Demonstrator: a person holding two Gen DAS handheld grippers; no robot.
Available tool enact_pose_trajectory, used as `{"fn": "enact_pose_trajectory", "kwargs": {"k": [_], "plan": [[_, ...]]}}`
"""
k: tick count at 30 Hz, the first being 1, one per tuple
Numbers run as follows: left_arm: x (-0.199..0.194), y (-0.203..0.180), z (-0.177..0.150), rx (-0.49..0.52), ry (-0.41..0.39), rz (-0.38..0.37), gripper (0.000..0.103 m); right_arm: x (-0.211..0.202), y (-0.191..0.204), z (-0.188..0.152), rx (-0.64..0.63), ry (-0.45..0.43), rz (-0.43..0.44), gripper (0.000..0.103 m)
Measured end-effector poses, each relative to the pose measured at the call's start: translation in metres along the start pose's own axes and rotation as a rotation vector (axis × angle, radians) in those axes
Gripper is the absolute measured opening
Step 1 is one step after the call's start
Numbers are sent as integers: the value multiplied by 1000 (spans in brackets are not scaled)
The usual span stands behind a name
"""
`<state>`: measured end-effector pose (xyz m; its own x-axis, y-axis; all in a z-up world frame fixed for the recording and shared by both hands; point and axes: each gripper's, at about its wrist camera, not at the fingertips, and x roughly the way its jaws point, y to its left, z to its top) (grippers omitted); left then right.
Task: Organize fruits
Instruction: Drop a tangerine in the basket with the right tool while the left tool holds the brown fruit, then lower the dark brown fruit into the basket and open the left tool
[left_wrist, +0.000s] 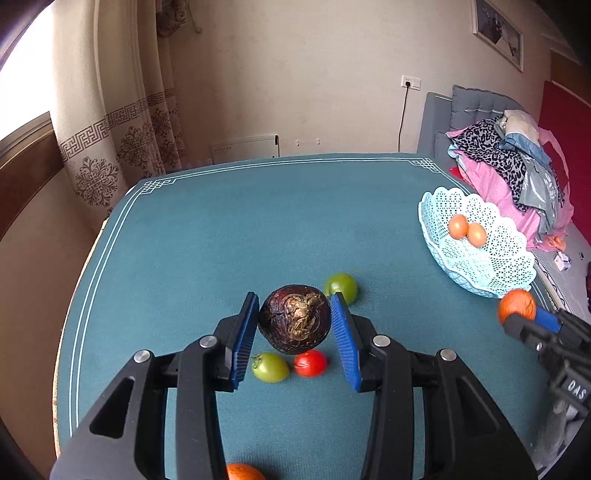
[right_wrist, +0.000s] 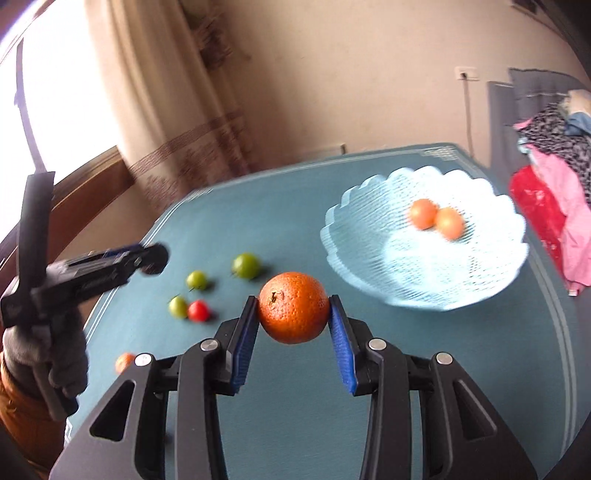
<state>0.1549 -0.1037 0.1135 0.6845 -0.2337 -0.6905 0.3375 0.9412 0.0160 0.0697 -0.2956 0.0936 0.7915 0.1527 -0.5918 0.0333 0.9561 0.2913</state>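
Teal cloth with a white border line covered the table (left_wrist: 221, 229), and the loose fruit lay scattered across it. The left gripper (left_wrist: 294, 325) was clamped on a dark purple-brown fruit (left_wrist: 295, 319), its blue pads pressed against either side and the dried, papery end of the fruit turned toward the camera. That fruit seemed to be lifted clear of the cloth, though the fisheye view made this hard to judge.

Below and behind it on the table sat a green fruit (left_wrist: 270, 366) touching a small red fruit (left_wrist: 310, 363), and another green fruit (left_wrist: 341, 287) lay just past the right finger. An orange fruit (left_wrist: 243, 472) showed at the bottom edge of the left wrist view, partly cut off.

The right gripper (right_wrist: 293, 314) was closed on an orange (right_wrist: 293, 307), held between its blue pads above the cloth and near the front rim of the basket (right_wrist: 369, 273). This pale blue lattice basket stood toward the right side of the table, well apart from the loose fruit, and held two small orange fruits (right_wrist: 437, 218) touching one another.

In the right wrist view, which was blurred, a third green fruit (right_wrist: 197, 279) lay between the other greens. A gloved hand (right_wrist: 55, 354) gripped the left tool's handle at the left edge. Piled clothes (left_wrist: 517, 162) lay beyond the table.
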Motion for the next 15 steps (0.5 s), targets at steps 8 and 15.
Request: {"fn": "enact_pose_trajectory", "kwargs": {"k": [8,15], "plan": [[4,-49,10,69,7,-30,42,-6,-64,25,64,-72,-157,39],[11,-82,19,113,14,-54,42,0,-98,30,102,-90,-210,43]]}}
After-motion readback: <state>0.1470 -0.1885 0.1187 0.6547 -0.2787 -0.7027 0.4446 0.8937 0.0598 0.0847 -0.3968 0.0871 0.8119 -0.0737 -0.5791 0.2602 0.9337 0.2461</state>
